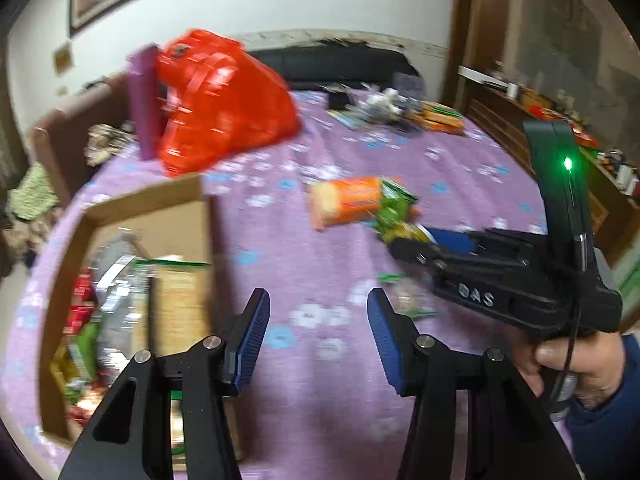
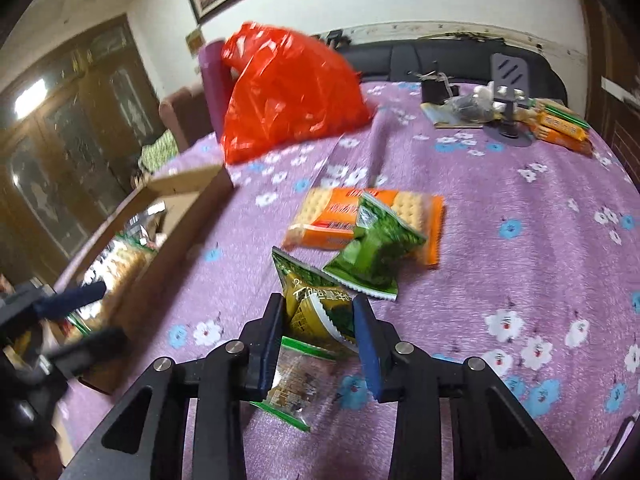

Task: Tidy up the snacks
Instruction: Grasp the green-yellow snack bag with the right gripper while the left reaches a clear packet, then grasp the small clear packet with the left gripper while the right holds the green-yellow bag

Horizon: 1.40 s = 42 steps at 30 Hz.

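Observation:
My right gripper (image 2: 318,332) is shut on a green-gold snack packet (image 2: 316,304), held just above the purple bedspread; a clear green-edged packet (image 2: 294,380) lies under it. Beyond it, another green packet (image 2: 374,252) rests on an orange cracker pack (image 2: 344,220). My left gripper (image 1: 318,328) is open and empty over the bedspread, just right of the cardboard box (image 1: 200,216) holding several snacks. The right gripper (image 1: 404,246) and its packet (image 1: 394,216) show in the left wrist view beside the cracker pack (image 1: 344,200). The box (image 2: 176,240) sits at left in the right wrist view.
A red plastic bag (image 2: 288,92) and a purple roll (image 2: 212,80) stand at the back left of the bed. More orange packs (image 2: 560,128), a black stand (image 2: 508,92) and clutter lie at the far right. Wooden furniture flanks the bed.

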### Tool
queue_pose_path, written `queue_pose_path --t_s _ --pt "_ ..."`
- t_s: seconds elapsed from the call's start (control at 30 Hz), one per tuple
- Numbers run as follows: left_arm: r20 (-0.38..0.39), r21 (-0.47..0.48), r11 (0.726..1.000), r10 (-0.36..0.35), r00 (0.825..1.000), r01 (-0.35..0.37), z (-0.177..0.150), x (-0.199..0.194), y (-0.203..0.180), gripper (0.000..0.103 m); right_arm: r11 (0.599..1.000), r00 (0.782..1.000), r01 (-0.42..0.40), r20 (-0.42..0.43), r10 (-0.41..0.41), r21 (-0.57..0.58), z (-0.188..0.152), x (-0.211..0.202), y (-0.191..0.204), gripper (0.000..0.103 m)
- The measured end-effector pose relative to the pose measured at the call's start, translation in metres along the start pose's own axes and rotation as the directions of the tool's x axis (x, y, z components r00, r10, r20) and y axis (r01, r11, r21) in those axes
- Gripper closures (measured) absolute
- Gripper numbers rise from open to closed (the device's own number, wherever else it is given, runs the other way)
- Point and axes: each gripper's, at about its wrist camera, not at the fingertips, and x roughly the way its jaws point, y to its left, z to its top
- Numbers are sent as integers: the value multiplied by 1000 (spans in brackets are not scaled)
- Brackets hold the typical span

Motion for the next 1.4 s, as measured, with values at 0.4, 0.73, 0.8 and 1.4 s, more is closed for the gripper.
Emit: queue_pose_path --t_s 0.4,0.73,0.8,1.4 --pt "-141 58 993 -97 985 106 3 58 -57 71 985 997 -18 81 3 174 6 -26 -41 66" --pt "-168 63 994 -83 982 94 3 87 -61 75 986 994 -40 103 23 161 7 -34 -37 66" --pt "-153 57 994 -85 985 95 2 86 -61 75 987 994 -40 106 24 155 7 -35 -36 66" --pt "52 -70 996 66 996 -62 8 59 -29 83 993 996 -17 86 7 117 2 -26 -27 66"
